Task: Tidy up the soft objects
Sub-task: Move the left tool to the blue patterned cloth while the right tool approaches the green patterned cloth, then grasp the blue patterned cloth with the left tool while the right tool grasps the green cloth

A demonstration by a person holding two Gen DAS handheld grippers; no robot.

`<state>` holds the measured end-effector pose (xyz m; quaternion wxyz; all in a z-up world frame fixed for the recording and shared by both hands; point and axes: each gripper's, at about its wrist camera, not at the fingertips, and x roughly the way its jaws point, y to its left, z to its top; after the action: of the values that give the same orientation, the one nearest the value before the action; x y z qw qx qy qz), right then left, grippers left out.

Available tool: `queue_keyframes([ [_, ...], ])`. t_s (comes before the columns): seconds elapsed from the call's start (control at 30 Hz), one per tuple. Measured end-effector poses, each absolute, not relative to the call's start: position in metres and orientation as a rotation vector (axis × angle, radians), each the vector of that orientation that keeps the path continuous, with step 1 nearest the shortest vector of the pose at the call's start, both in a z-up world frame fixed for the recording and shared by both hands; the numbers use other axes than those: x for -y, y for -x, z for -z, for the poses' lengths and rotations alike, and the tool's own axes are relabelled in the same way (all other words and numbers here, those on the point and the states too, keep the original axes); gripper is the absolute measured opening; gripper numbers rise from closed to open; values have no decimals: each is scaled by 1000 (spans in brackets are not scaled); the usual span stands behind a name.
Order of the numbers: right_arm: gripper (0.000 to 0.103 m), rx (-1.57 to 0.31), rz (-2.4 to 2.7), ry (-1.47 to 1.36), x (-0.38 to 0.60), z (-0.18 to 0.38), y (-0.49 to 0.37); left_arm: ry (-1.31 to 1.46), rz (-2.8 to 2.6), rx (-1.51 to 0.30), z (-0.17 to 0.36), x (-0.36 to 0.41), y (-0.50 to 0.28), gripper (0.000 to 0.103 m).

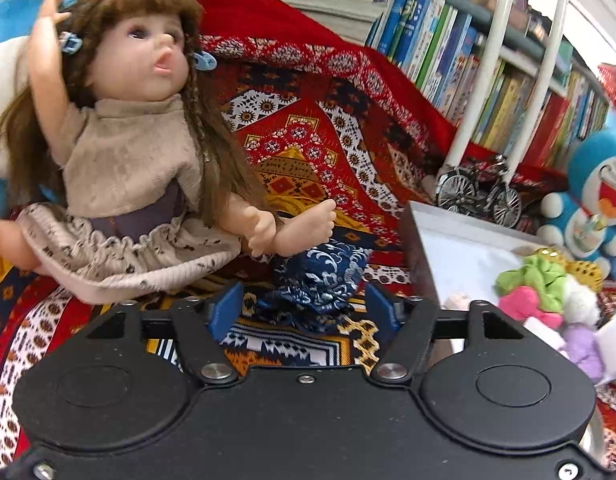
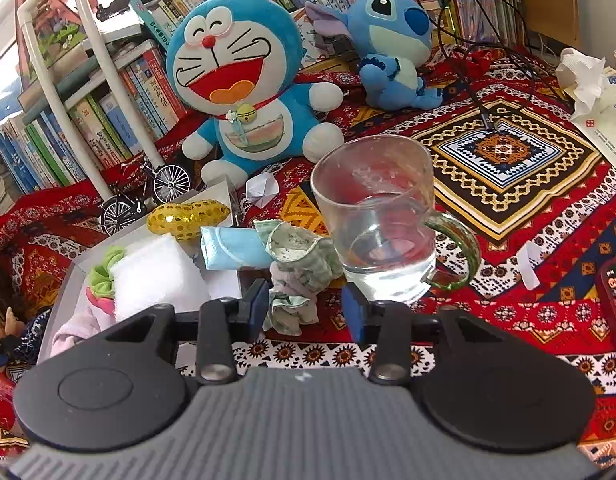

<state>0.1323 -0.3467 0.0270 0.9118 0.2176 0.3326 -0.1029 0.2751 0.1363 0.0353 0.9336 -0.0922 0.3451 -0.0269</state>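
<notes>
1. Crowding the left tool [image 1: 306,308] is a doll [image 1: 128,152] sitting just behind it on the patterned red cloth [image 1: 308,128] that covers the table; the doll's foot hangs right over a dark blue floral fabric piece [image 1: 315,280].
2. That blue fabric lies between the left tool's blue pads, which stand apart on either side of it and do not press on it.
3. To the right of the left tool a grey tray [image 1: 419,248] holds soft things: a green scrunchie [image 1: 535,276], a pink bow [image 1: 523,306] and a white pompom [image 1: 579,300].
4. Behind the tray stand a small model bicycle [image 1: 479,192] and a white pipe frame [image 1: 483,80] in front of a bookshelf [image 1: 447,40].
5. The right tool [image 2: 306,310] is partly open around a crumpled green-and-white cloth [image 2: 296,276]; I cannot tell whether its pads touch it.
6. A glass mug [image 2: 379,232] with water stands just beside that cloth, close to the right pad.
7. Behind sit a blue cat plush [image 2: 244,96], a blue alien plush [image 2: 391,48], a folded light blue cloth [image 2: 232,252] and a yellow spotted ball [image 2: 188,216].
</notes>
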Motion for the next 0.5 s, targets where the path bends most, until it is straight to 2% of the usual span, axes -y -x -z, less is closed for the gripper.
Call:
queue_keyframes([
  [0.13, 62, -679, 206, -427, 343, -25, -137, 176, 52, -729, -29, -131, -288, 73],
  [0.33, 62, -679, 210, -393, 339, -22, -144, 166, 53, -770, -18, -124, -303, 75],
  [0.43, 63, -684, 208, -388, 339, -20, -146, 176, 59, -785, -14, -124, -308, 71],
  [0.5, 64, -685, 210, -385, 340, -19, -147, 167, 47, -791, -12, -123, -311, 63],
])
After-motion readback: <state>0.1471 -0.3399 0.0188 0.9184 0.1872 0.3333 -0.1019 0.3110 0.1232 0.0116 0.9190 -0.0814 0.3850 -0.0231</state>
